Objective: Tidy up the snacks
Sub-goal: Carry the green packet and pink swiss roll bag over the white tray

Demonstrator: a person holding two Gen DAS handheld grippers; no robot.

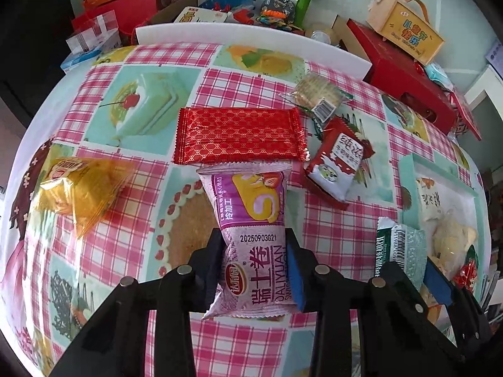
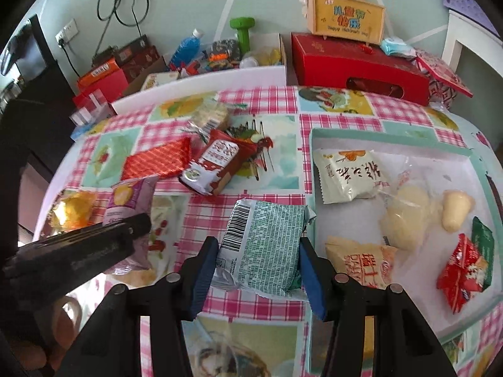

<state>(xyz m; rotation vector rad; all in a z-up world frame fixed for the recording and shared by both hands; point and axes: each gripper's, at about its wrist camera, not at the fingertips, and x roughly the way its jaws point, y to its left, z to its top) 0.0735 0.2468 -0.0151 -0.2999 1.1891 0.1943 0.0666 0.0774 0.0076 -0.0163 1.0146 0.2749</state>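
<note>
— Pink roll pack (image 1: pixel 251 238)?
— Lower centre, clamped in the left tool (image 1: pixel 255 256) above the table (image 1: pixel 132 169).
— Right tool (image 2: pixel 258 268)?
— Lower centre too, gripping the green pack (image 2: pixel 267 245), just left of the tray (image 2: pixel 389 143).

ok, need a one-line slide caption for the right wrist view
Right tongs grip a green snack packet beside the tray of sorted snacks; left tongs hold a purple packet.

Pink roll packet (image 1: pixel 251 242) and green packet (image 2: pixel 267 245) both gripped
</note>
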